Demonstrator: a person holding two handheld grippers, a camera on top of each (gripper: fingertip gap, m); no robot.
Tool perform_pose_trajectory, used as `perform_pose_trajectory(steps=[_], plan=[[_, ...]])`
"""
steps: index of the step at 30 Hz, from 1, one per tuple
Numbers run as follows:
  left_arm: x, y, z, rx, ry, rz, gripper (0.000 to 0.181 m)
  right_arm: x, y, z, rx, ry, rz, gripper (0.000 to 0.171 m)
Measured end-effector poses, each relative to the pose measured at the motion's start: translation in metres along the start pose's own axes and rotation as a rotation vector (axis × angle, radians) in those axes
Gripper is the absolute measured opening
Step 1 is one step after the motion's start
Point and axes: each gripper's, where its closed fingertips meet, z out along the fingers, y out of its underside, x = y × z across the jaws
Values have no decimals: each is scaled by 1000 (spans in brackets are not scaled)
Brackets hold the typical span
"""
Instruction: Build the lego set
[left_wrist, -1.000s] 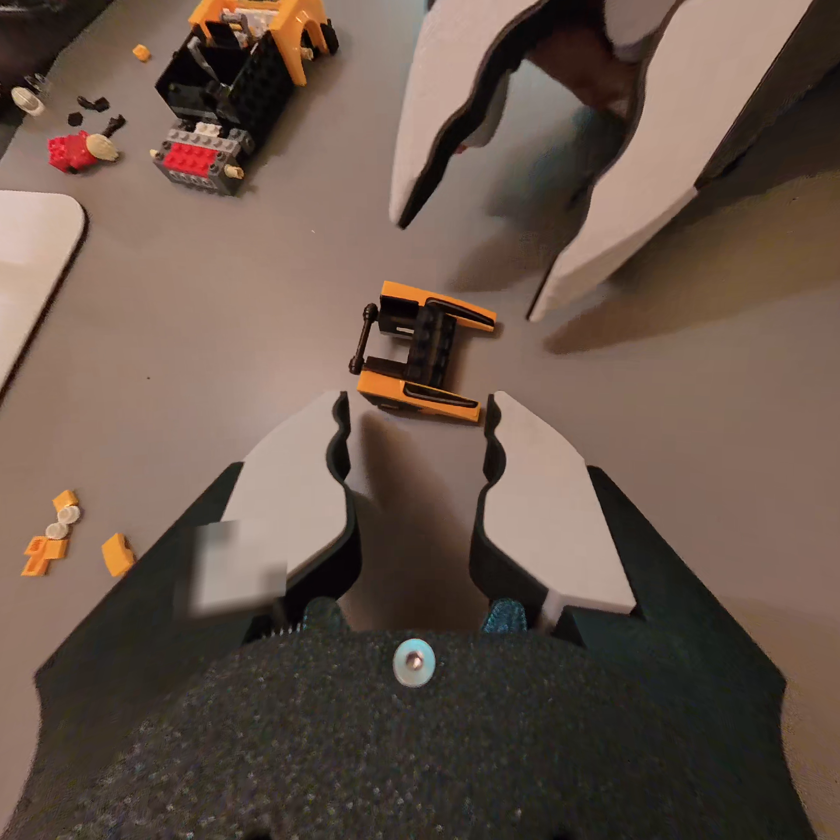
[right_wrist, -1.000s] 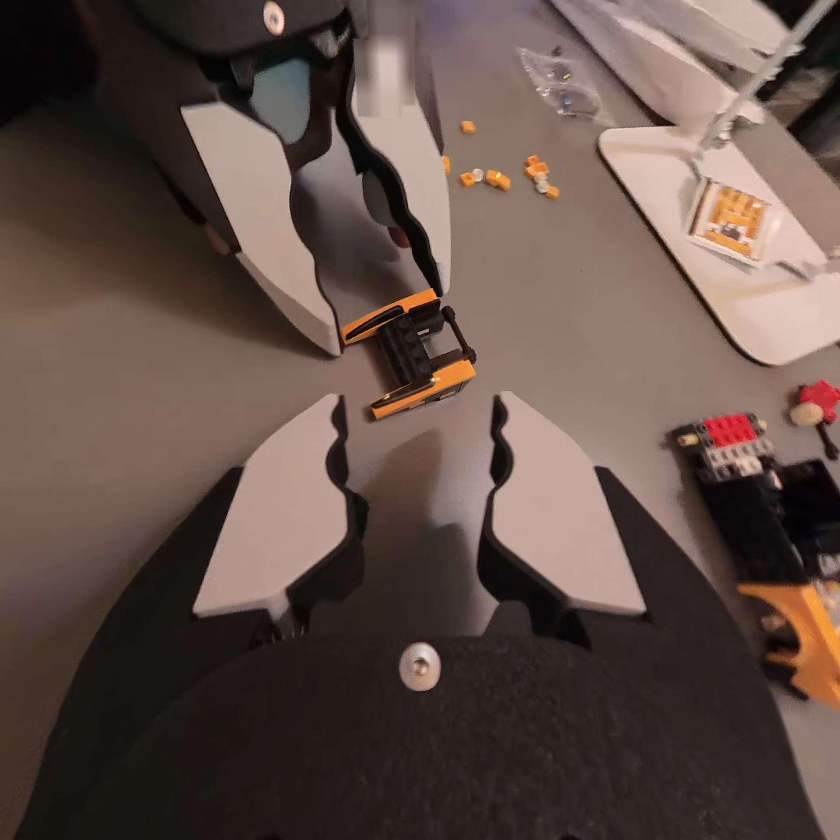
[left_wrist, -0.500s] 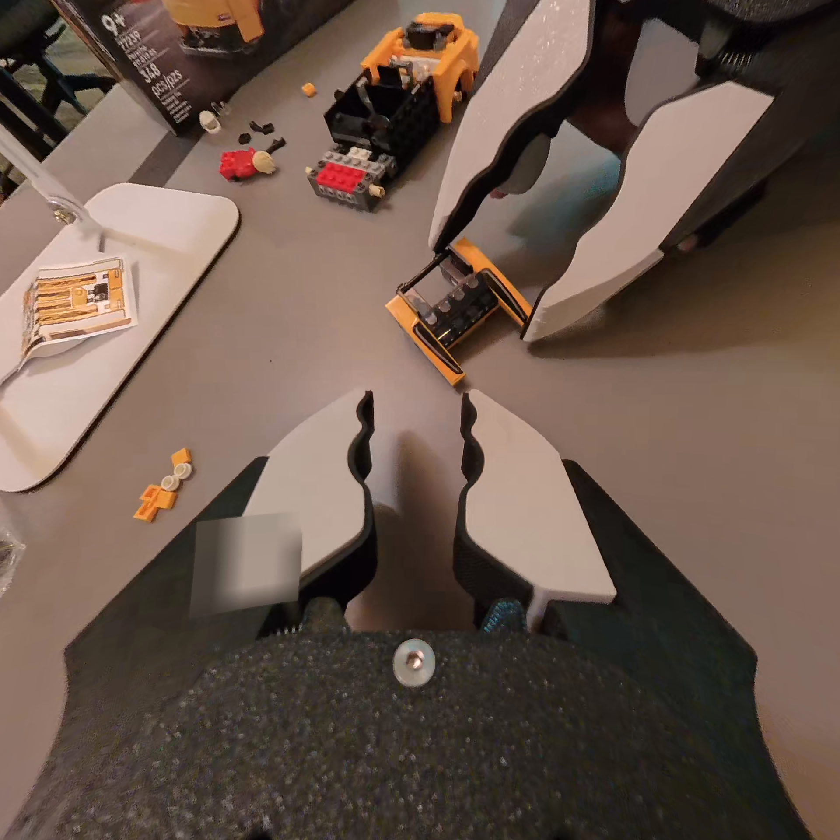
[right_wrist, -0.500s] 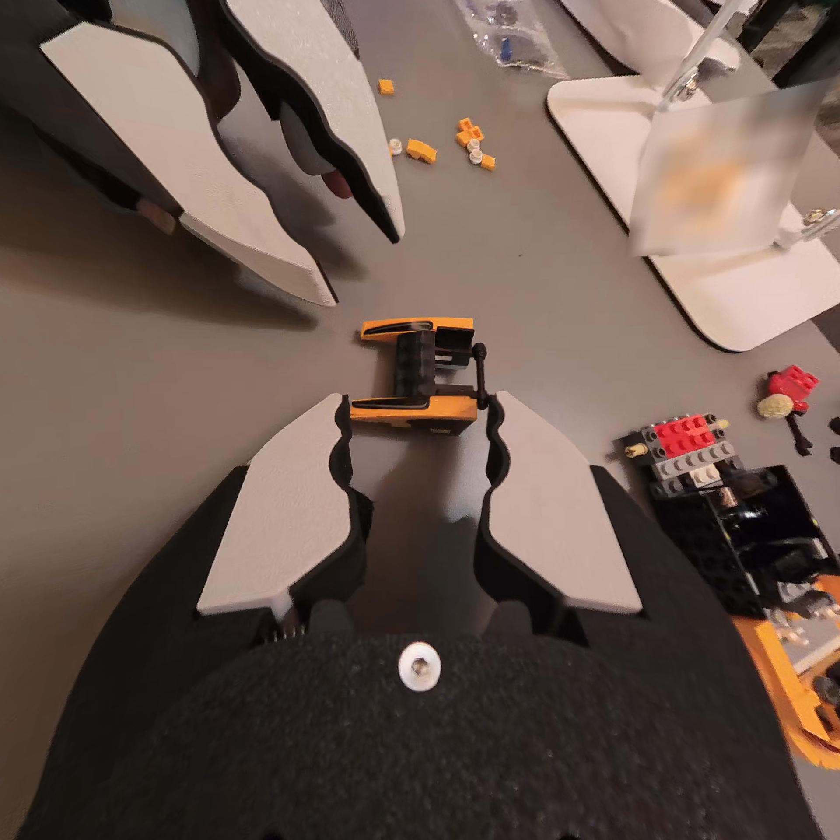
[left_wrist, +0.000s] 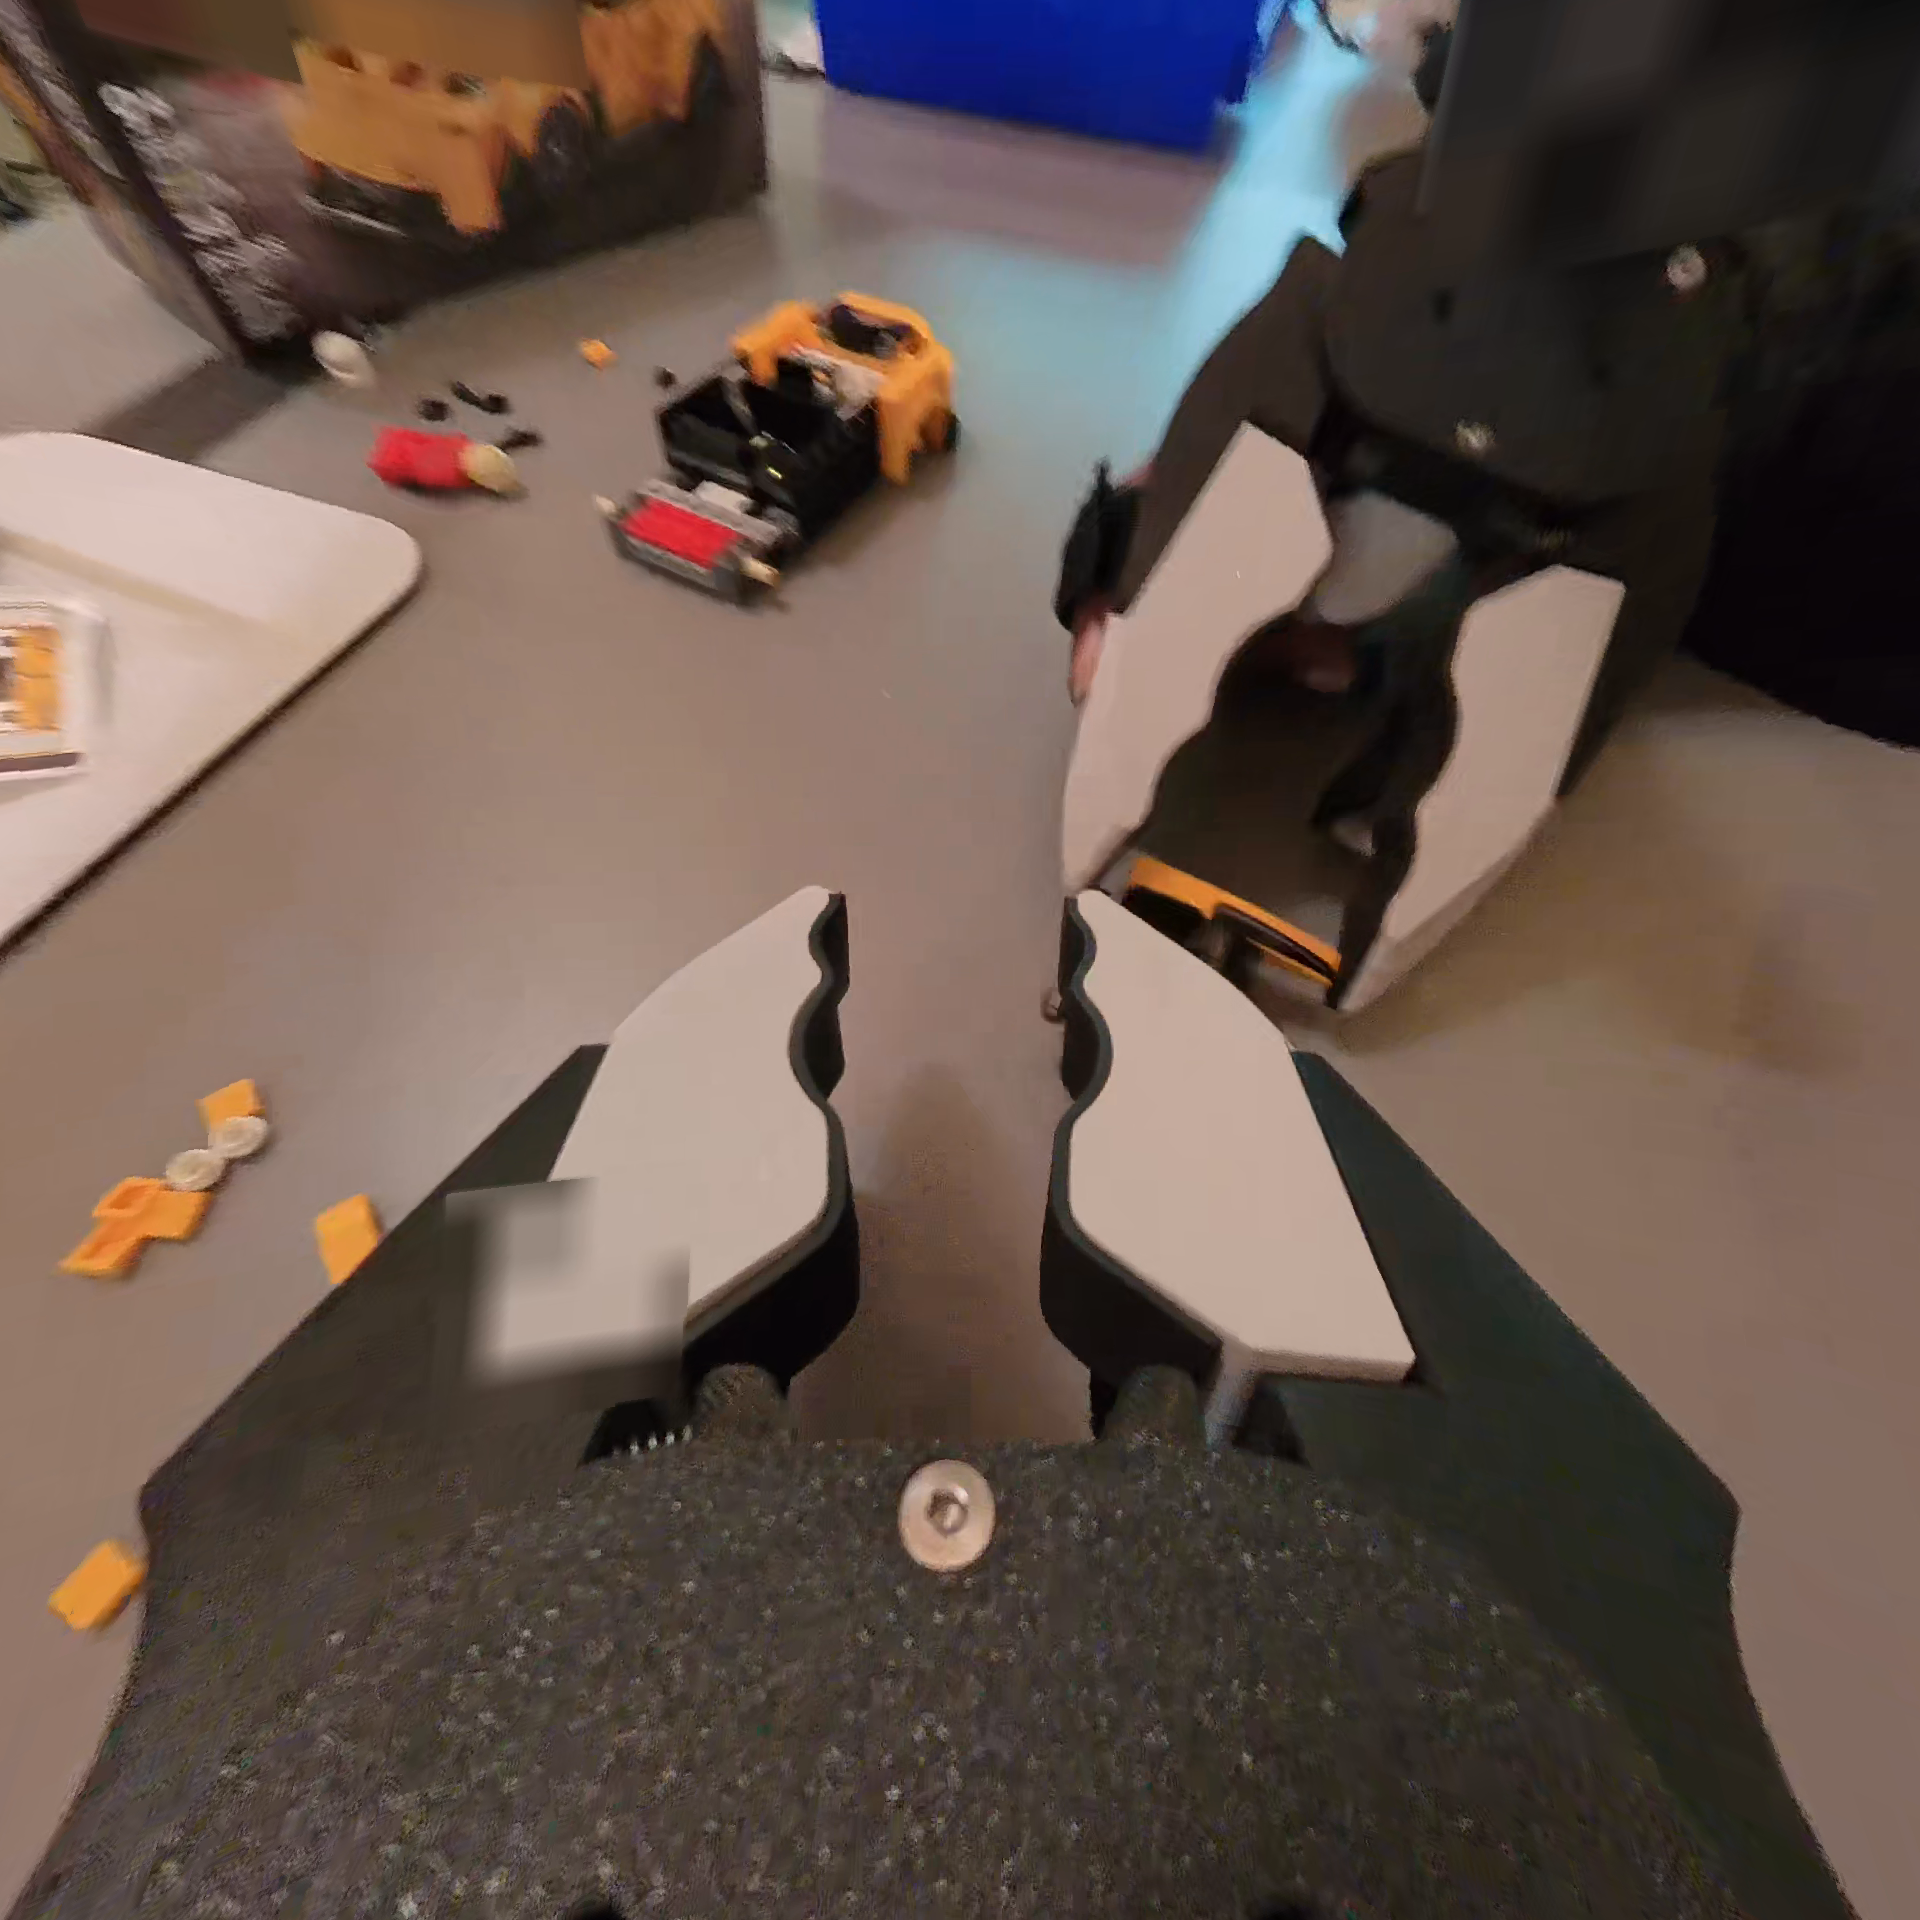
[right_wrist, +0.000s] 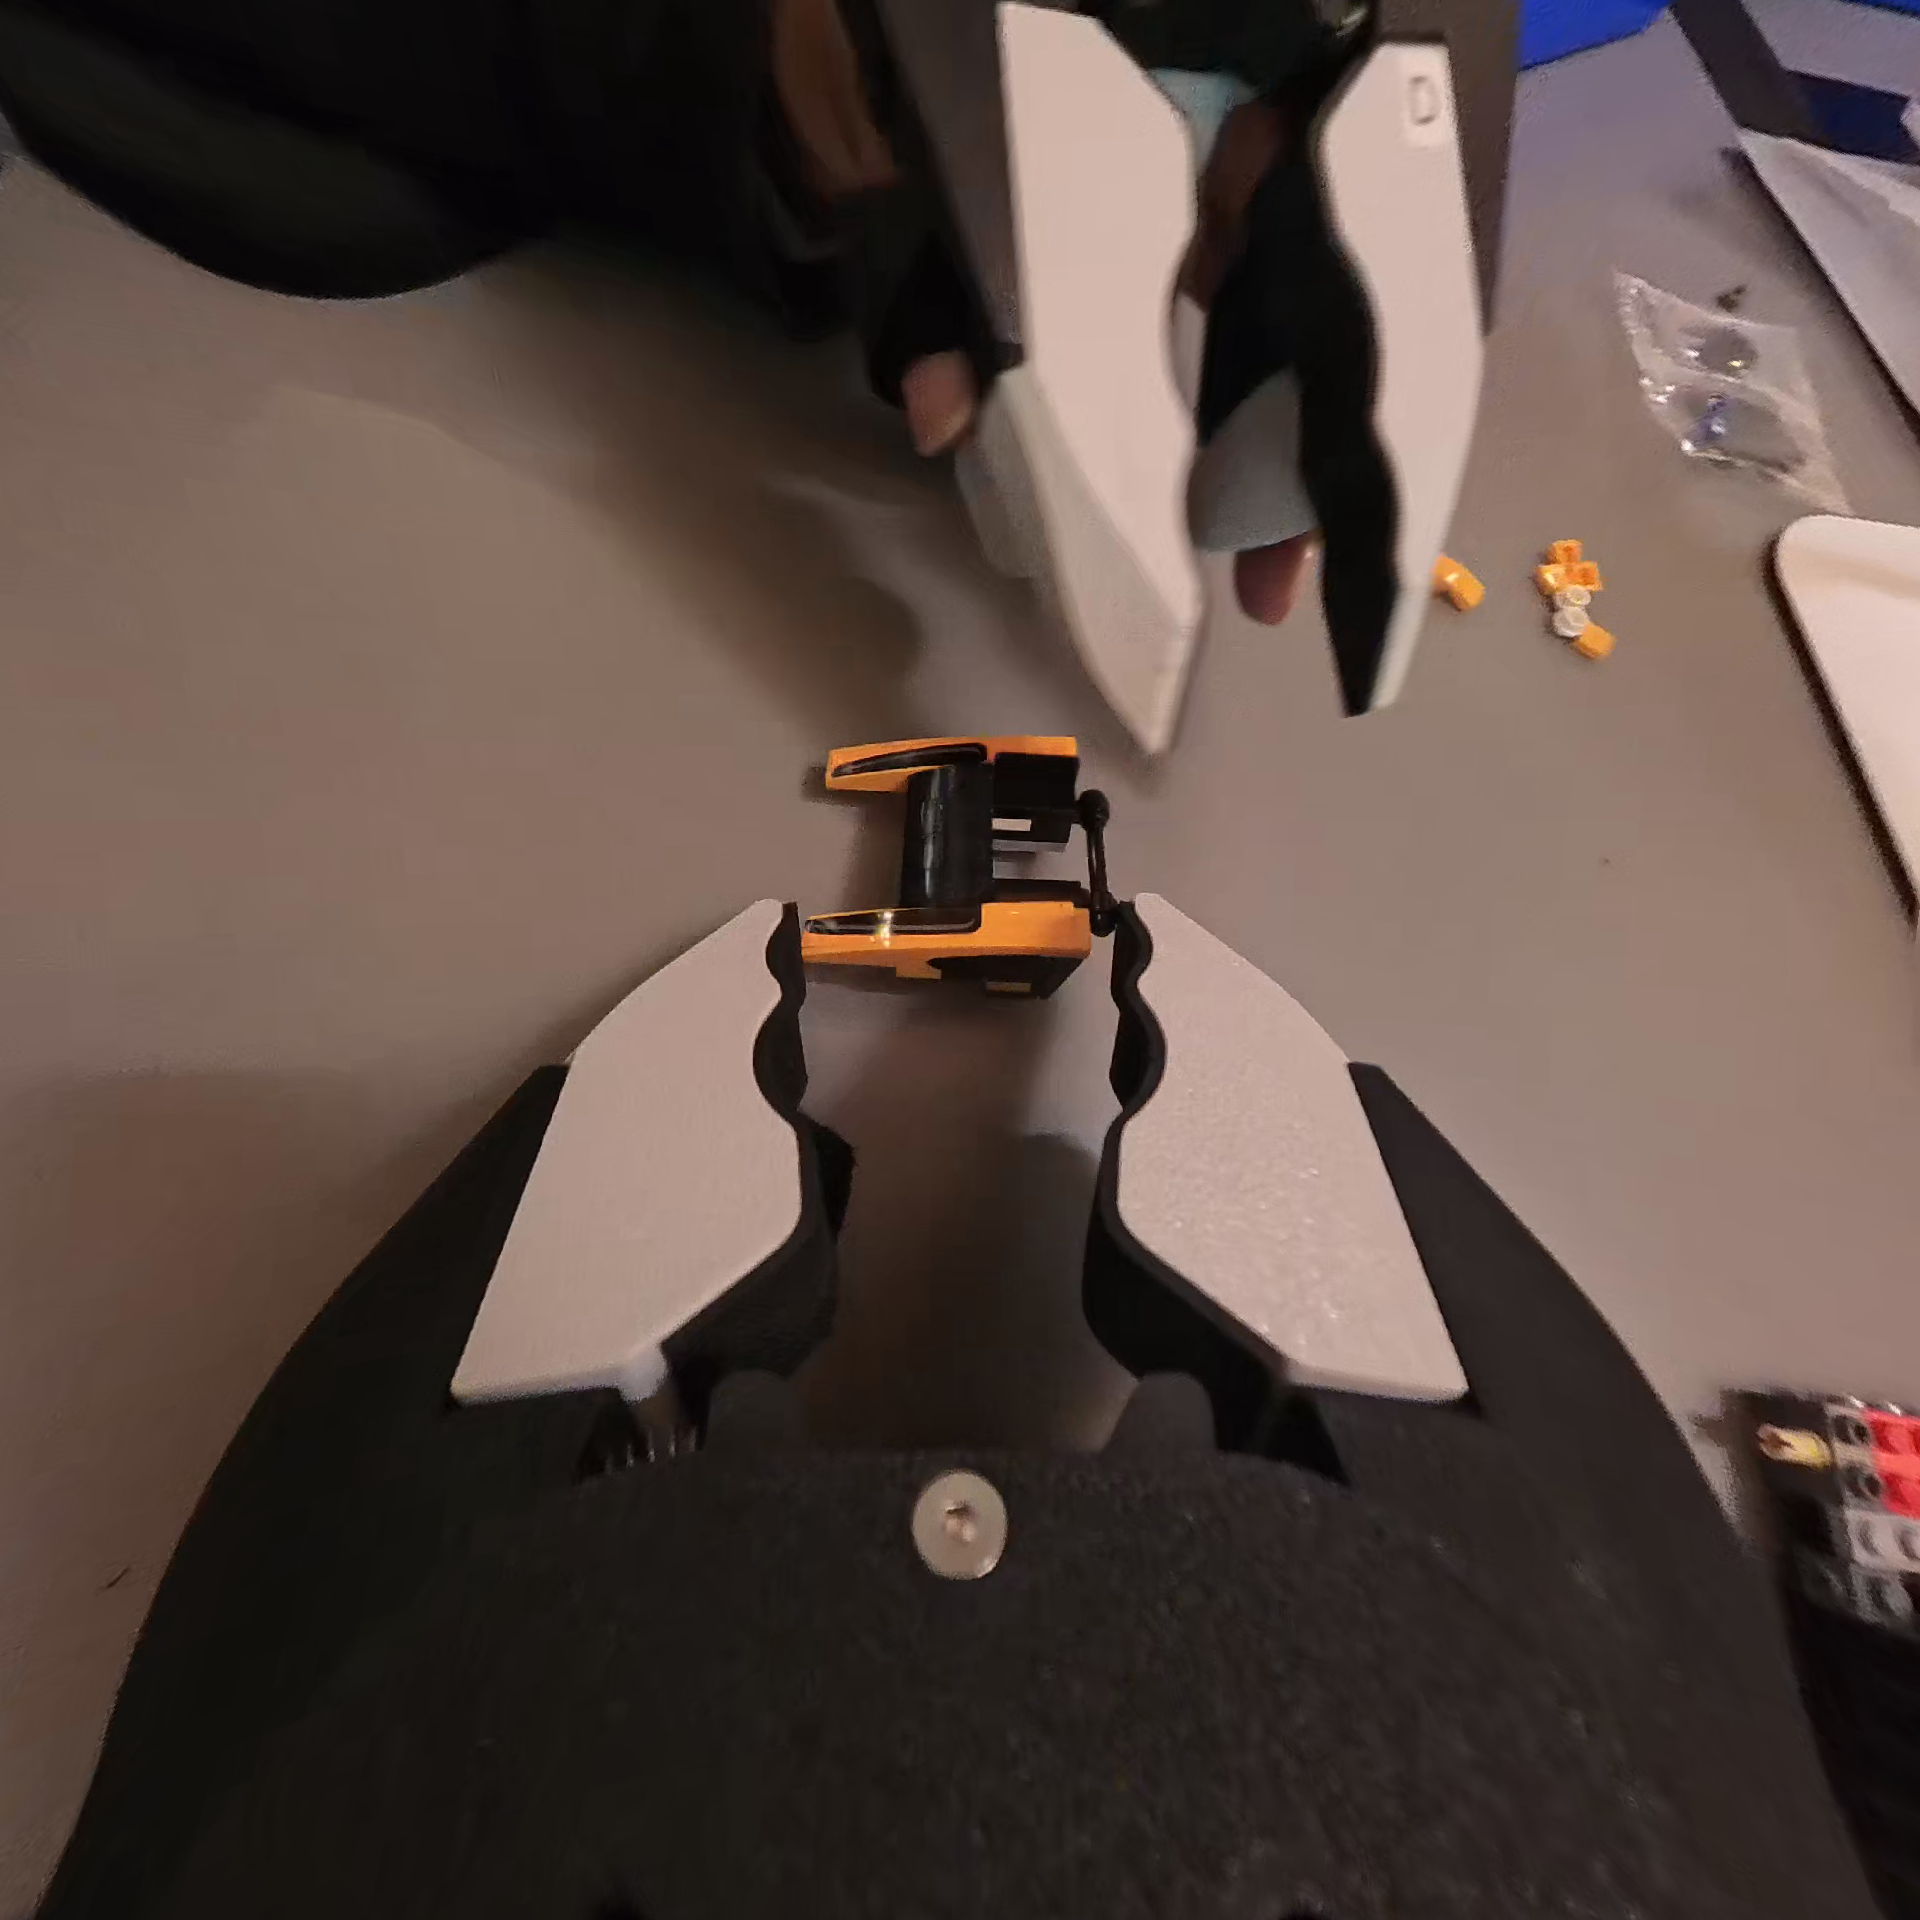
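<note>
Orange-black lego piece (right_wrist: 951, 862) lies between spread right tongs (right_wrist: 956, 914); left tongs (left_wrist: 951, 925) spread, empty.

Plain grey table (left_wrist: 582, 790) under dim warm light, matte and smooth. White rounded board (left_wrist: 197, 582) lying flat at far left. Blue bin (left_wrist: 1029, 62) at far edge, right of a dark printed box (left_wrist: 416, 156). Deep black shadow at far right.
</note>
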Motion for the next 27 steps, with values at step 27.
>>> perform_pose_trajectory(steps=[27], plan=[[11, 39, 4, -240, 12, 159, 23, 60, 24, -23, -46, 346, 164, 48]])
